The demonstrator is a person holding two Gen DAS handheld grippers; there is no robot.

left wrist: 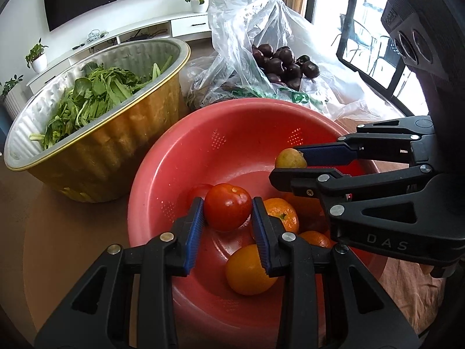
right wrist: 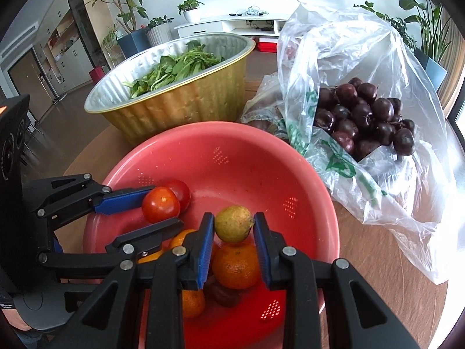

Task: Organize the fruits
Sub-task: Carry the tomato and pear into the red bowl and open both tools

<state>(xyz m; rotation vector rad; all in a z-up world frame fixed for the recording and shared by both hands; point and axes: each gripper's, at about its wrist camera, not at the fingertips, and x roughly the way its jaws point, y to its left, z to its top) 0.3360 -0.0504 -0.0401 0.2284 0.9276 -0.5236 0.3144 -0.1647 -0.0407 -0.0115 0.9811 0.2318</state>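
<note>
While I hold both tools over the bowl: each pinches one fruit.
Left gripper: pads pressed on a red tomato, above the bowl's left half.
Right gripper: clamps a yellow-green lime, to the tomato's right, slightly farther back.
Red colander bowl: directly beneath both.
Oranges: under my loads.

L gripper: pads clamped on tomato, over red bowl
R gripper: from right, pinching small yellow-green fruit
Bowl: oranges near side
Far left: gold tub w/ greens
Far right: bag w/ dark plums
</note>
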